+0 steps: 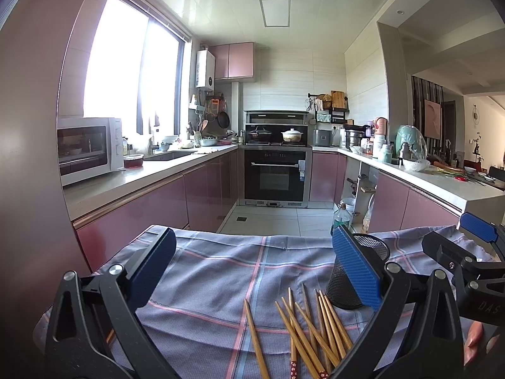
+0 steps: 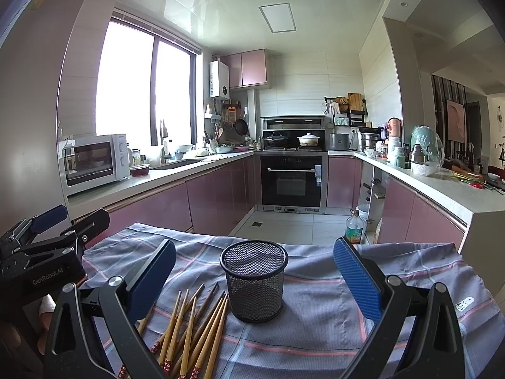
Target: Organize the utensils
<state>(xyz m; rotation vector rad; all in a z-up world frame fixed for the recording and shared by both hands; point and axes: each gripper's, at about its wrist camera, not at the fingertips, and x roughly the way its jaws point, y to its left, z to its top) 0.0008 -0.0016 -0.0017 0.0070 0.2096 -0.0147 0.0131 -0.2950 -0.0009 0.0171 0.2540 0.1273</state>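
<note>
Nearest the lens, the left gripper (image 1: 252, 268) and the right gripper (image 2: 254, 271), both spread wide with nothing between the blue pads, hovering over a checked cloth (image 2: 363, 309). No step done as far as can be judged: every one of the chopsticks (image 2: 195, 331) loose in a heap on the cloth at 7 o'clock of the mesh cup (image 2: 254, 284), tips just beside its base, the cup seemingly empty and the whole heap left to go in. Readable writing only on the tools: "GenRobot.AI" on the left gripper in the right wrist view, "DAS" on the right gripper in the left wrist view.
</note>
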